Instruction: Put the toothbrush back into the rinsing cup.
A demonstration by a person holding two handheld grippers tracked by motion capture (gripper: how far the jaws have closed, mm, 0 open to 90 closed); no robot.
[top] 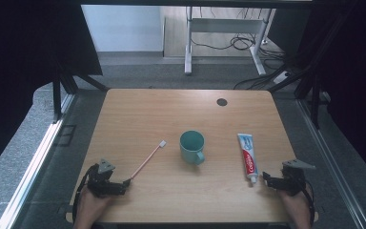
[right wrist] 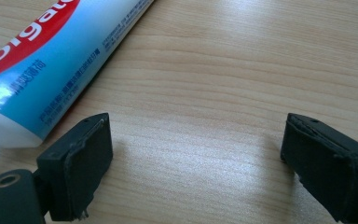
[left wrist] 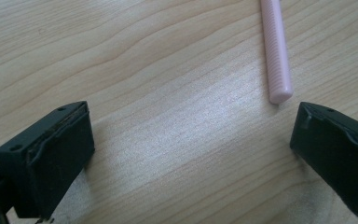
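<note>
At the lower left of the high view the left gripper (top: 125, 183) rests on the wooden table (top: 138, 109), its jaws spread wide and holding nothing; in the left gripper view the pink toothbrush (left wrist: 276, 51) handle ends just short of the right jaw, apart from it as far as the angle lets me judge. The brush runs diagonally up toward the teal mug (top: 192, 147) at frame centre. At the lower right the right gripper (top: 266, 178) also stands wide open and empty, with the toothpaste tube (top: 248, 156) just beside it, cap end nearest the jaws.
</note>
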